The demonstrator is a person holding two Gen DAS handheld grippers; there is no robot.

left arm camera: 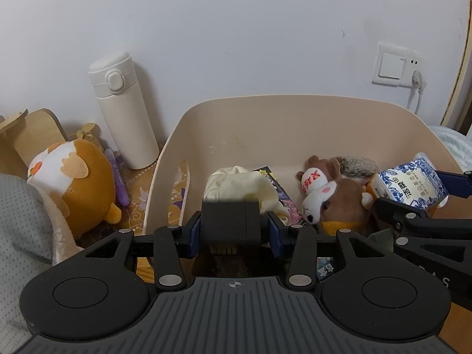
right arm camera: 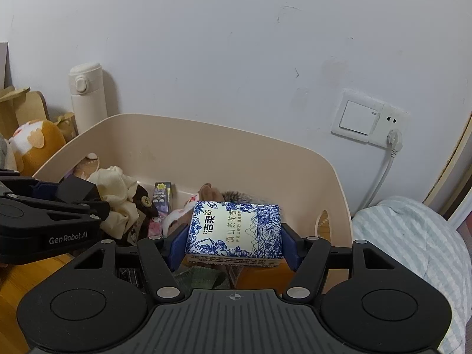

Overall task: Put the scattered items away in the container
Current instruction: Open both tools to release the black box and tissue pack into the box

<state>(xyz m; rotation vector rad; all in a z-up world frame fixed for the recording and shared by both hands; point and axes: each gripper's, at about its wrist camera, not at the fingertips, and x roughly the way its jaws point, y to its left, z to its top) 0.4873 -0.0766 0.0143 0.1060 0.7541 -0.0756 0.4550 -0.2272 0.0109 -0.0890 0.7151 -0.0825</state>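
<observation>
standing against a white wall (right arm camera: 236, 44), beige bin (right arm camera: 265, 153); left gripper (left arm camera: 234, 230) clamps black box (left arm camera: 230, 221), right gripper (right arm camera: 234, 243) brackets tissue pack (right arm camera: 236, 230).

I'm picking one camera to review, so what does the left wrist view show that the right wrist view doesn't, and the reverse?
Only the left wrist view shows the purple pen beside the orange plush, and the squirrel plush in full.

Only the right wrist view shows the printed face of the tissue pack between the right gripper's pads, and the striped bedding.

Both show the beige container, white flask, cream cloth, wall switch, and black box in the left gripper.
</observation>
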